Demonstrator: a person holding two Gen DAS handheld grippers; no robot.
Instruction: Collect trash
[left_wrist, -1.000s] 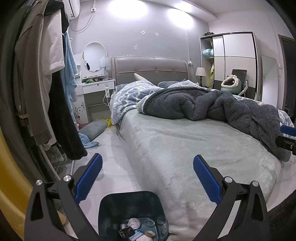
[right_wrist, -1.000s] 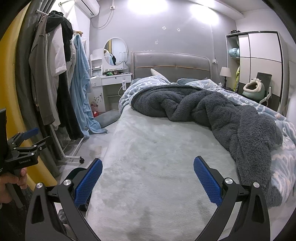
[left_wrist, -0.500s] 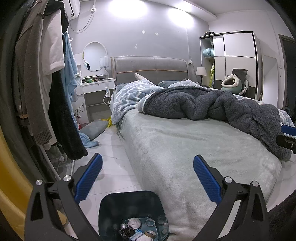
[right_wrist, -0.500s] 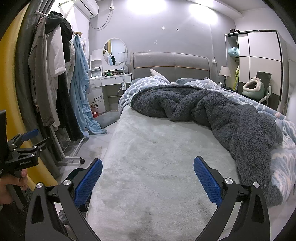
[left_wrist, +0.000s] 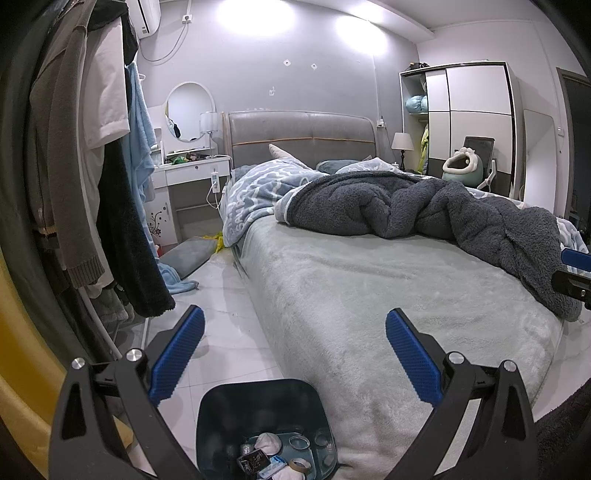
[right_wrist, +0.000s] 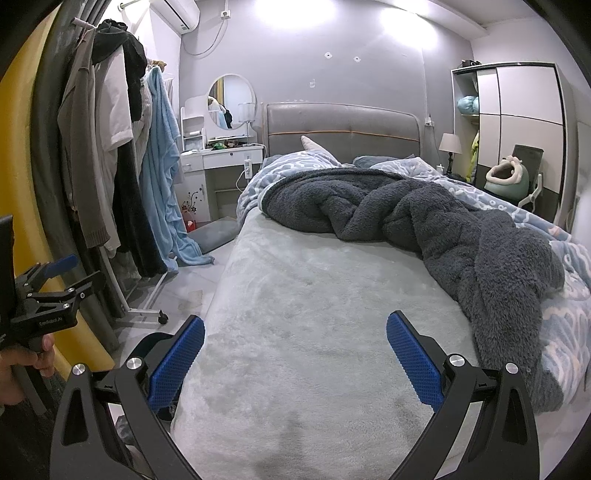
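Observation:
A dark teal trash bin (left_wrist: 221, 413) stands on the floor at the foot corner of the bed, below my left gripper (left_wrist: 293, 332). Several pieces of trash (left_wrist: 271, 458) lie in its bottom: crumpled white paper, tape rolls, small packets. My left gripper is open and empty above the bin. My right gripper (right_wrist: 295, 336) is open and empty over the bed's grey sheet (right_wrist: 314, 314). The bin's rim shows dimly behind my right gripper's left finger (right_wrist: 157, 338). The left gripper also shows at the left edge of the right wrist view (right_wrist: 48, 288).
A dark fleece blanket (right_wrist: 443, 229) and blue patterned duvet (left_wrist: 255, 195) lie heaped on the bed. A wheeled clothes rack (right_wrist: 110, 166) full of garments stands left. A white dressing table (left_wrist: 192, 177), a floor cushion (left_wrist: 188, 254) and a wardrobe (left_wrist: 476, 125) stand further back.
Both grippers have drifted very slightly; the views are almost the same. Jaws stay open and empty.

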